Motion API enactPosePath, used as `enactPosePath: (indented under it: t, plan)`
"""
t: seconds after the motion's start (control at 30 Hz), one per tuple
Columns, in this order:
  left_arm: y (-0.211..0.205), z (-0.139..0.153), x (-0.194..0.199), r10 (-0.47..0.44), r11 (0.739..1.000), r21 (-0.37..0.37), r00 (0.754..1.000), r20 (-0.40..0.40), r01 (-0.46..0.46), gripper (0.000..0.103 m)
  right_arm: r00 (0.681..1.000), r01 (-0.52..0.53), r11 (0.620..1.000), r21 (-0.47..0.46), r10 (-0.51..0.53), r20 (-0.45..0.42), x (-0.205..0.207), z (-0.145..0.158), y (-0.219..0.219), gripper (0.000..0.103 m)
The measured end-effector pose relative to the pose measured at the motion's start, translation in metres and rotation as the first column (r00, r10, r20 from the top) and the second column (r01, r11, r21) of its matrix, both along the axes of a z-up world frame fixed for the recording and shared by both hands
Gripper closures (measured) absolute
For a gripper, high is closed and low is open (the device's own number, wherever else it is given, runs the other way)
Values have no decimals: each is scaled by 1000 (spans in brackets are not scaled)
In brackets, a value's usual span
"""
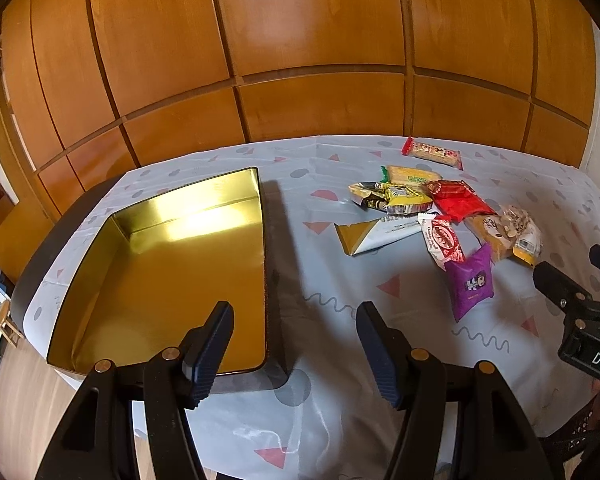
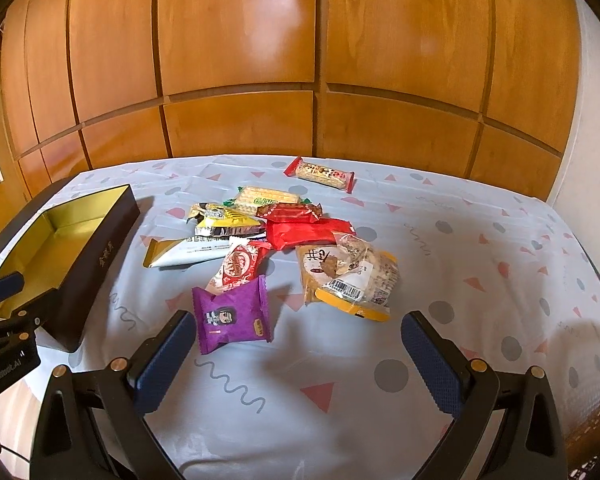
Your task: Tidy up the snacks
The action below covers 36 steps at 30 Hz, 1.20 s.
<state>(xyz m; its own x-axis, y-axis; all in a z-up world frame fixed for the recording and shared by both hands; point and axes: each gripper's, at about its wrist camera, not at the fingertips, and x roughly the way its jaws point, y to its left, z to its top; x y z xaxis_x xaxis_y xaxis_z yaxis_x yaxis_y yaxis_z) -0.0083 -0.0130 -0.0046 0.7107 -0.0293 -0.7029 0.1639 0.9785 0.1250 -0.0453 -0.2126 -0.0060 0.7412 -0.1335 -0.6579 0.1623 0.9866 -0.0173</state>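
Two empty, wide-open grippers, left gripper over gold tin, right gripper before purple packet.

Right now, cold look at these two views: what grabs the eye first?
The empty gold-lined tin on the table's left side, open and shiny. Right of it, a loose pile of snack packets on the patterned tablecloth, the purple packet nearest. Both the left gripper and right gripper are open and empty.
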Motion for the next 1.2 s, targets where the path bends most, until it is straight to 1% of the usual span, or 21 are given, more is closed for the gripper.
enactPosePath:
  t: [1.03,1.2]
  plan:
    - [-6,-1,1,-11,1000,4,1000,-7,11,39,1000,23,1000,-11,-23,17,0,5,-10,0]
    - [-7,-2,1,-14,1000,6,1000,-14,14,39,999,42,999,-10,-42,23,1,7,-17,0]
